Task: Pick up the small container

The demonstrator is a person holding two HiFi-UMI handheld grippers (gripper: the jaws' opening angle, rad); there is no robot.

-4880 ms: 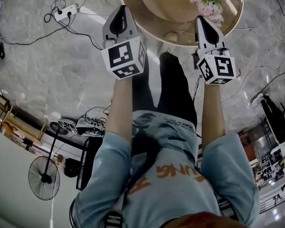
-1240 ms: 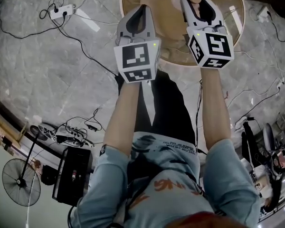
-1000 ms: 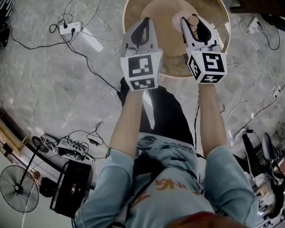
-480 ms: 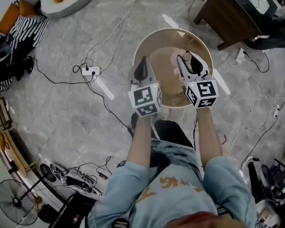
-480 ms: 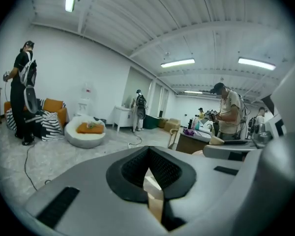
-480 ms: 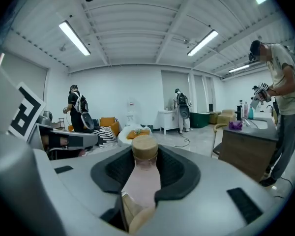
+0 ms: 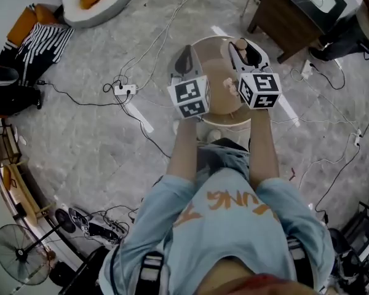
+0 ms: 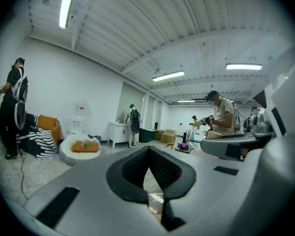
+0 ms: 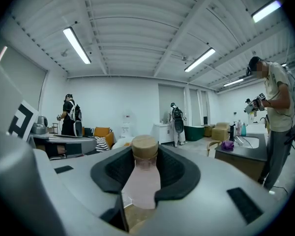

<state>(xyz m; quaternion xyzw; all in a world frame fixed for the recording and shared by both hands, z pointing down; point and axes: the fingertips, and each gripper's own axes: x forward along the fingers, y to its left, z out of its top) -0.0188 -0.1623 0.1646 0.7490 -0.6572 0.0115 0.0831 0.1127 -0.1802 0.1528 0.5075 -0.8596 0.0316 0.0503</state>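
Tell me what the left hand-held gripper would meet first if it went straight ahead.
Nothing close: the left hand-held gripper points over open floor. Far off, perhaps the standing person; depth is unclear.

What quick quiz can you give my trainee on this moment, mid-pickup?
1. True or false: the left gripper holds the container.
2. In the head view, the grippers are over: A) a round table, B) a sink, C) a shelf.
3. Fill in: the container's lid is ___ in colour.
Key: 1 false, the right gripper holds it; 2 A; 3 tan.
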